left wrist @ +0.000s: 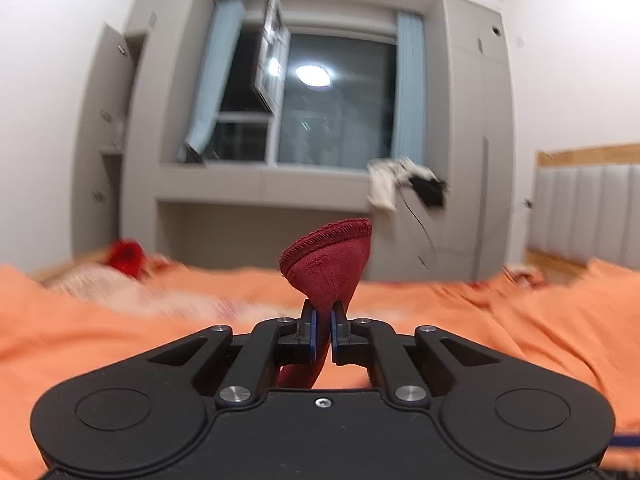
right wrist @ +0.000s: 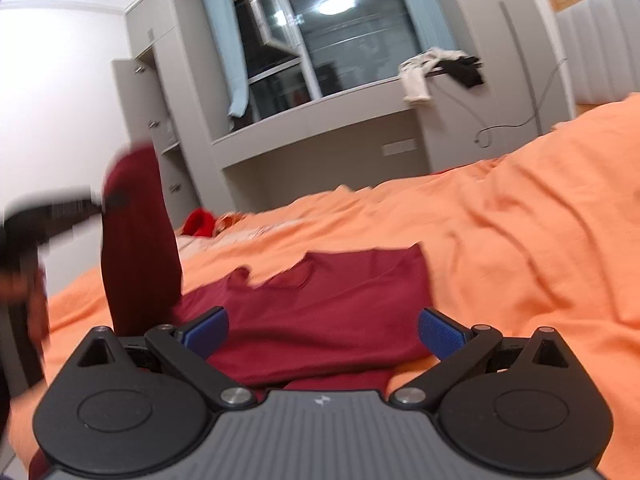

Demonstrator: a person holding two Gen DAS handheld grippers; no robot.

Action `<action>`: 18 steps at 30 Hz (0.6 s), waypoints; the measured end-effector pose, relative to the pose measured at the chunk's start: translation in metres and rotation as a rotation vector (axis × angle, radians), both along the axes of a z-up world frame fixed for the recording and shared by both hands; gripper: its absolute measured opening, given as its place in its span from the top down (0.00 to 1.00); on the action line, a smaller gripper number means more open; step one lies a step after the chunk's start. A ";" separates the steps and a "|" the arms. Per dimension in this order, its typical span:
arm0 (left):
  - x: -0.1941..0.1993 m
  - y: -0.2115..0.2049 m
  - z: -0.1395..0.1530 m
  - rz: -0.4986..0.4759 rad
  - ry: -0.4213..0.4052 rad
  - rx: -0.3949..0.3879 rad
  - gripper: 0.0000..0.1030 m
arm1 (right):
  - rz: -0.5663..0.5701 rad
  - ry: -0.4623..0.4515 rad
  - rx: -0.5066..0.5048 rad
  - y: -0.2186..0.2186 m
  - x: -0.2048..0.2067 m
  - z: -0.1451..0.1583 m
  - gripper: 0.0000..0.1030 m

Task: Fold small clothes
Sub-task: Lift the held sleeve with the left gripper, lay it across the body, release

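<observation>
A dark red garment (right wrist: 320,312) lies spread on the orange bed cover (right wrist: 520,220) in the right wrist view. My left gripper (left wrist: 323,316) is shut on a hemmed edge of that dark red garment (left wrist: 328,256), which sticks up above the fingertips. From the right wrist the left gripper (right wrist: 108,200) appears blurred at the left, lifting a strip of the cloth off the bed. My right gripper (right wrist: 322,332) stands open just above the flat part of the garment, blue pads (right wrist: 440,334) wide apart, nothing pinched.
A bright red item (right wrist: 198,222) and pale clothes lie further back on the bed. Beyond stand a grey window seat (right wrist: 320,120) with clothes (right wrist: 416,76) draped on it, wardrobes, and a padded headboard (left wrist: 584,216) at the right.
</observation>
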State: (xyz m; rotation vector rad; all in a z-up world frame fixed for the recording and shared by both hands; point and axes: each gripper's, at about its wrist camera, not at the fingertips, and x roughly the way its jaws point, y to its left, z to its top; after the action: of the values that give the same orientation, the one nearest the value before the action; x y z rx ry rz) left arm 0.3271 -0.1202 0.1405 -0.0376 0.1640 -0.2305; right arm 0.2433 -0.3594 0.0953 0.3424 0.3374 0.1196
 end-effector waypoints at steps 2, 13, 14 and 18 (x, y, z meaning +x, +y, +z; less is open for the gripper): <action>0.006 -0.015 -0.026 -0.034 0.044 0.010 0.94 | -0.027 -0.004 0.016 -0.010 0.000 0.001 0.00; -0.036 -0.032 -0.132 -0.221 0.251 0.172 0.83 | -0.040 0.038 0.024 -0.017 0.007 -0.009 0.00; -0.037 -0.029 -0.131 -0.237 0.269 0.167 0.80 | -0.031 0.041 0.018 -0.015 0.009 -0.009 0.00; -0.045 -0.016 -0.132 -0.269 0.323 0.153 0.48 | -0.003 0.061 -0.005 -0.004 0.011 -0.014 0.00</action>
State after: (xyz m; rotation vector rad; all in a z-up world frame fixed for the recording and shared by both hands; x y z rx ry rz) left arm 0.2821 -0.1359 0.0080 0.1012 0.5091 -0.4799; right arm 0.2545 -0.3635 0.0818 0.3423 0.3978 0.1051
